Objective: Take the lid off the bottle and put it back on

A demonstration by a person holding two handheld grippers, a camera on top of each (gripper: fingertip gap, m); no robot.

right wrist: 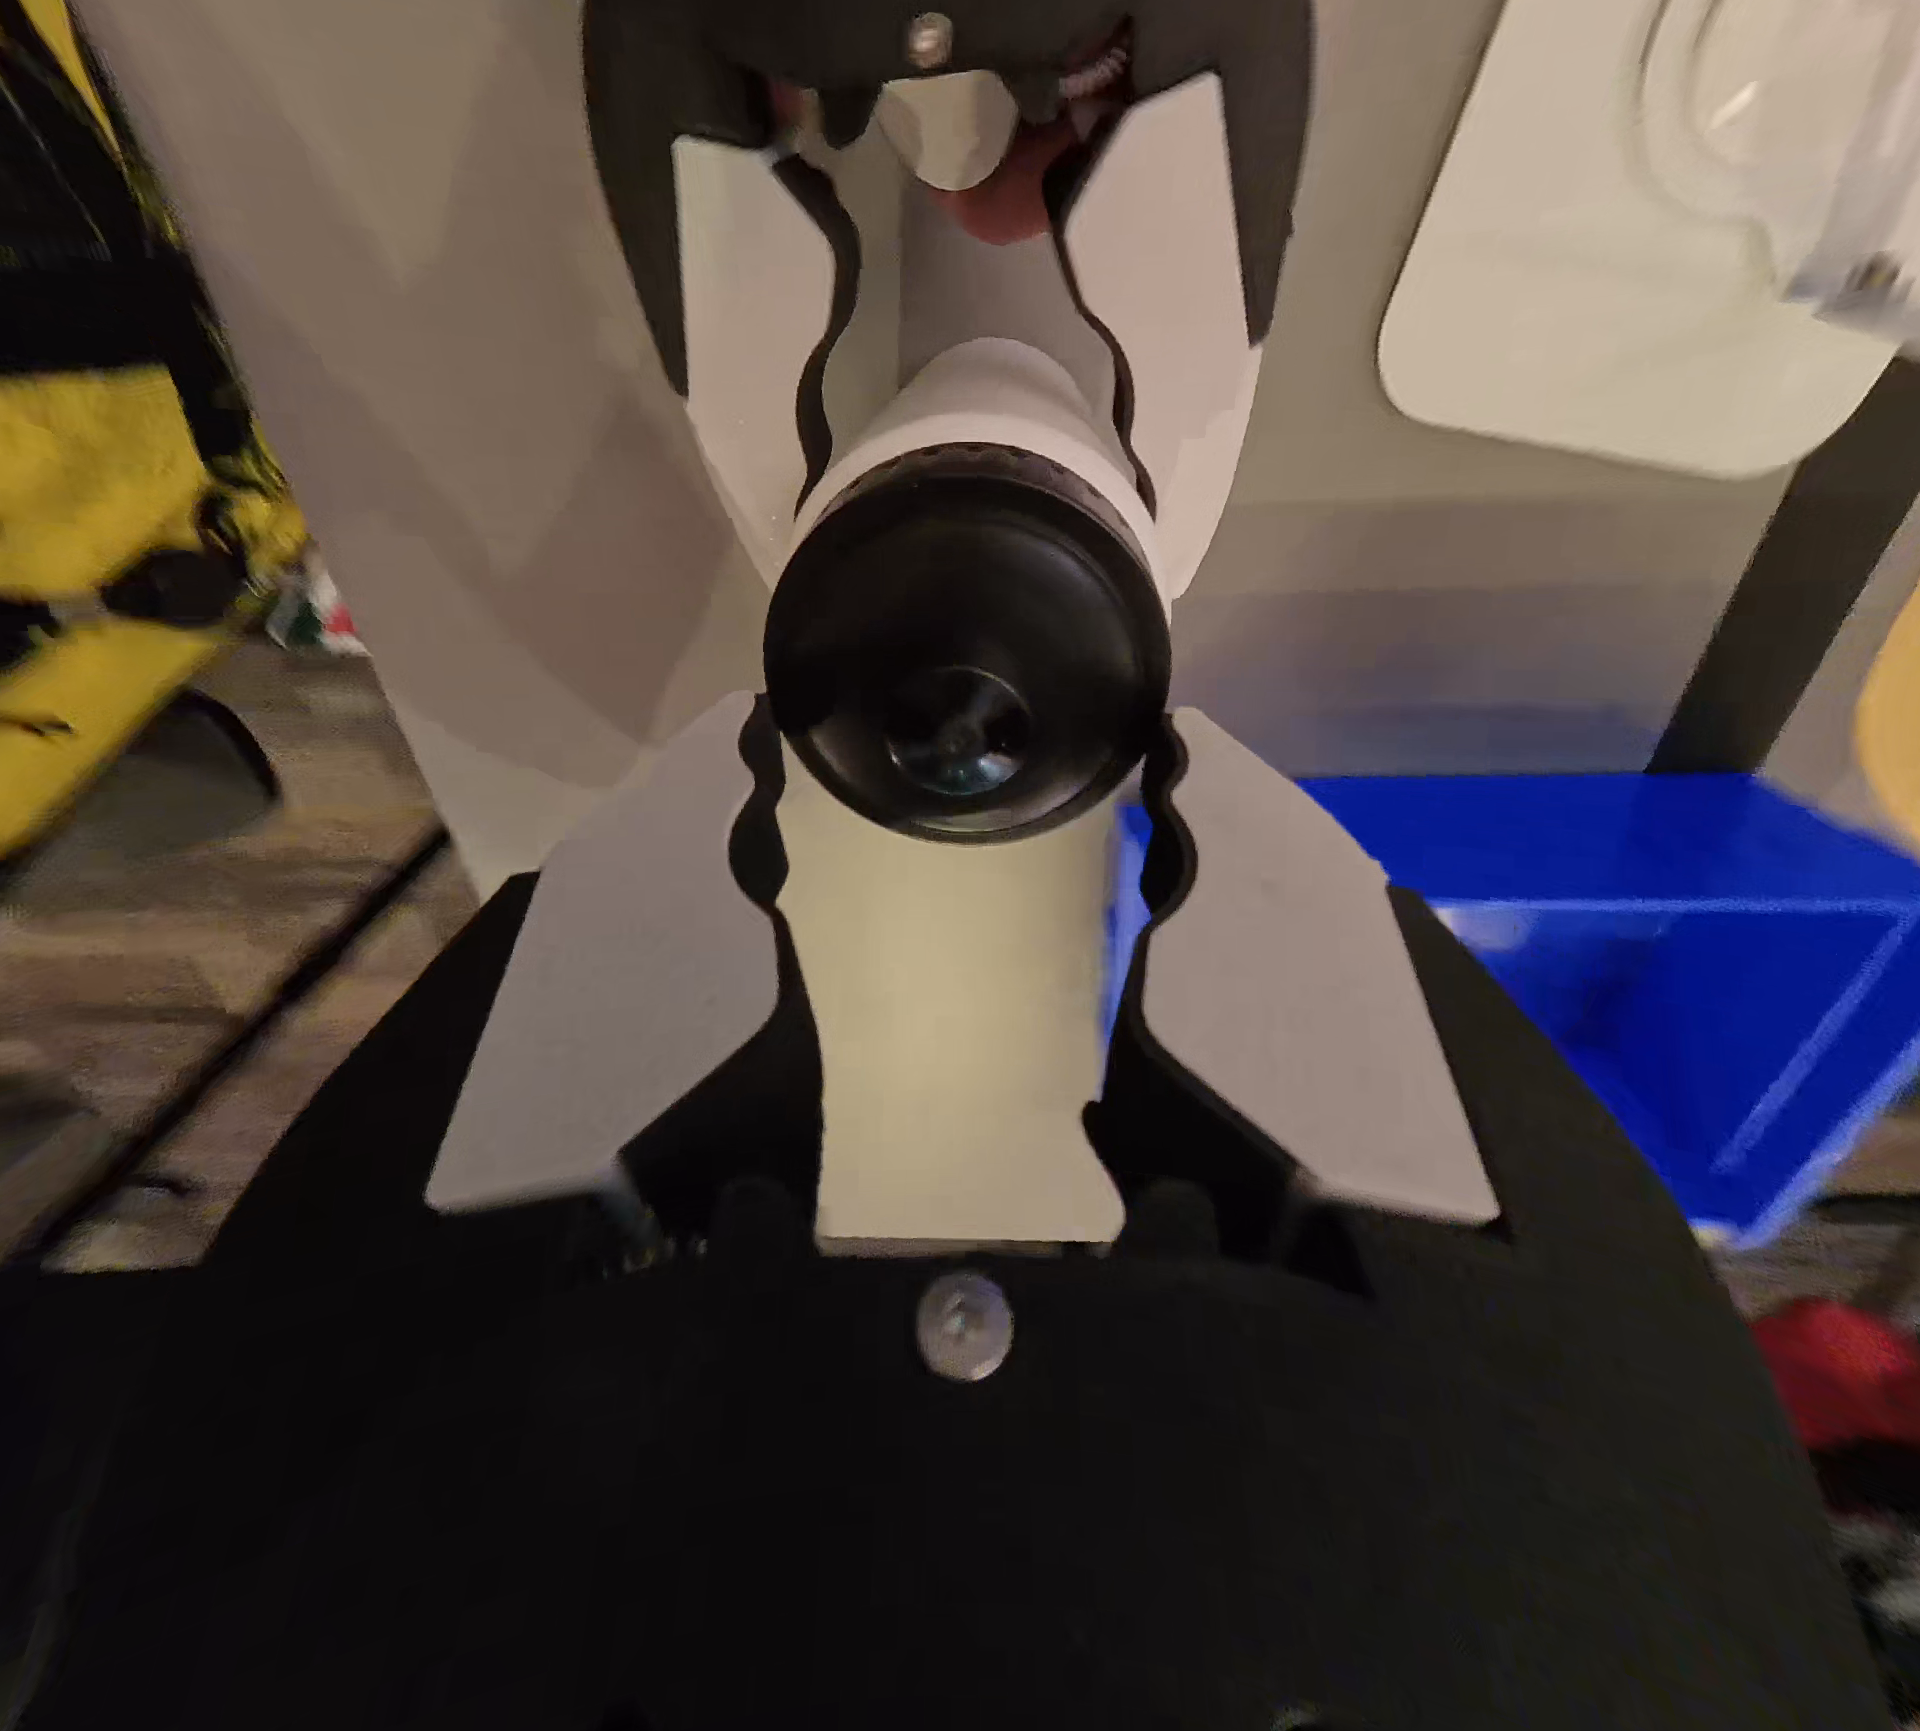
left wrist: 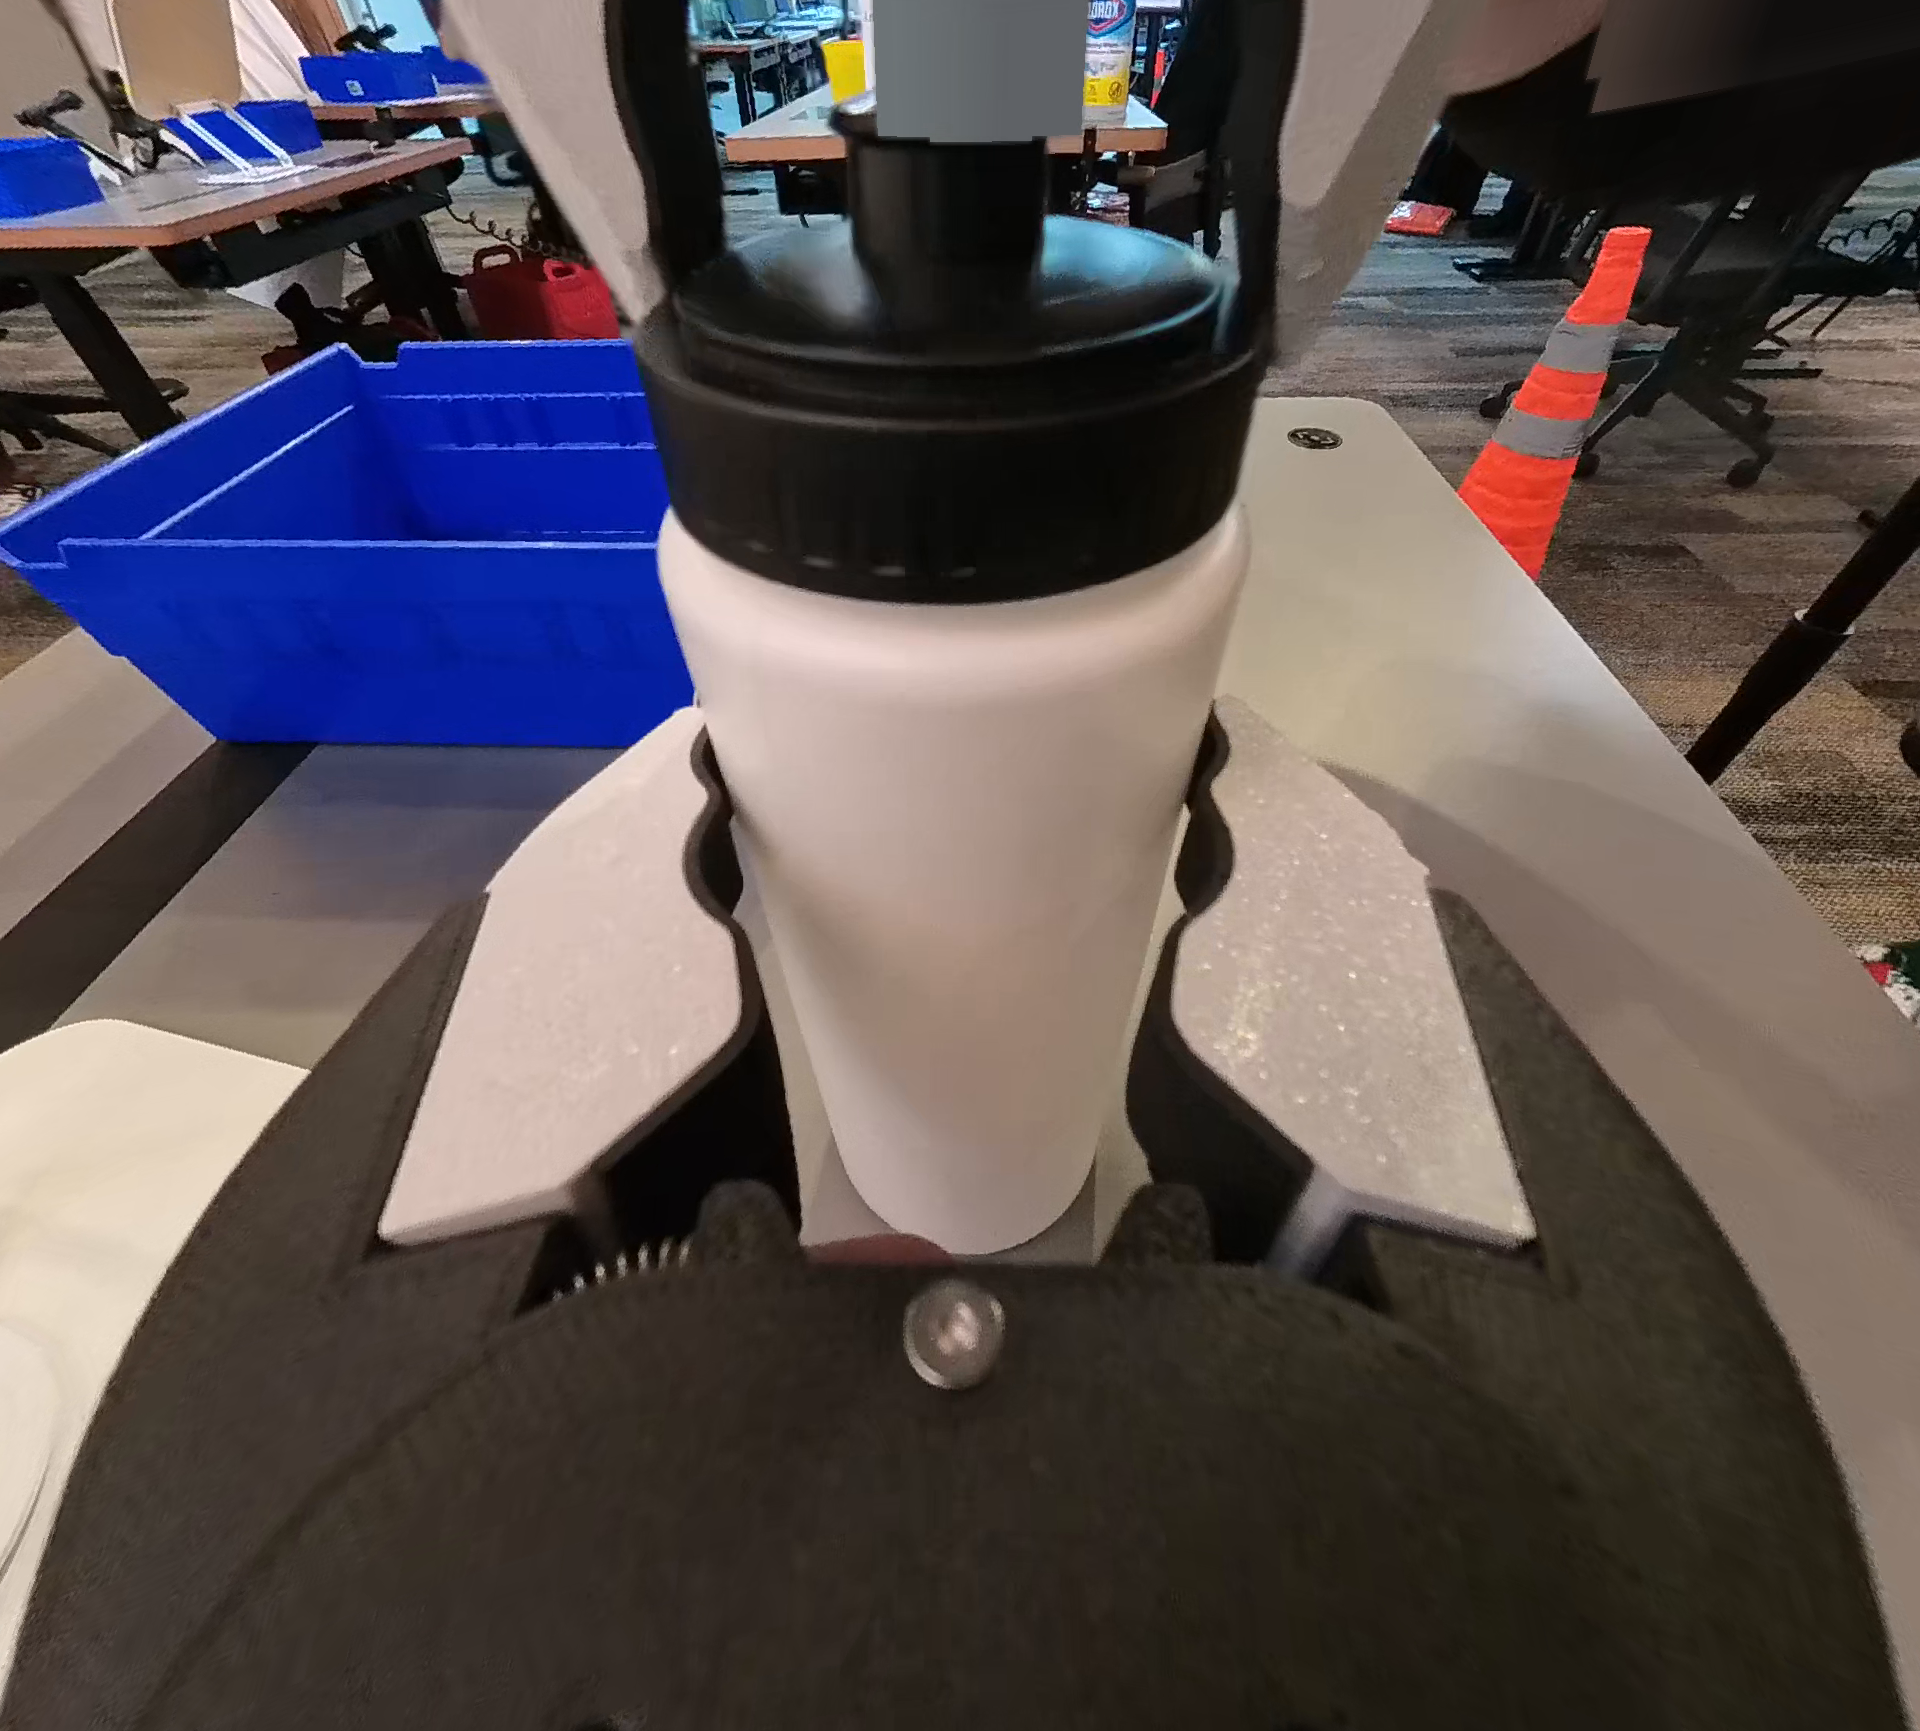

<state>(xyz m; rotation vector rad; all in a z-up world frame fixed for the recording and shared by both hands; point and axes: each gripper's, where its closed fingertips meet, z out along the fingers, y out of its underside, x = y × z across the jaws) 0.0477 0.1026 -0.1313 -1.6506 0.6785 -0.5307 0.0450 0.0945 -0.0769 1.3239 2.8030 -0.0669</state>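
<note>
I judge this the grip-and-twist step. My left gripper (left wrist: 961,860) pinches the body of the upright white plastic bottle (left wrist: 966,850), which stands on the pale grey table (left wrist: 1455,746) beside a blue plastic bin (left wrist: 364,580). My right gripper (right wrist: 961,782), reaching down from above, has its fingers pressed against the ribbed black screw lid (left wrist: 956,445), apparently seated on the neck. Next I need a steady turn with the body held firm.
</note>
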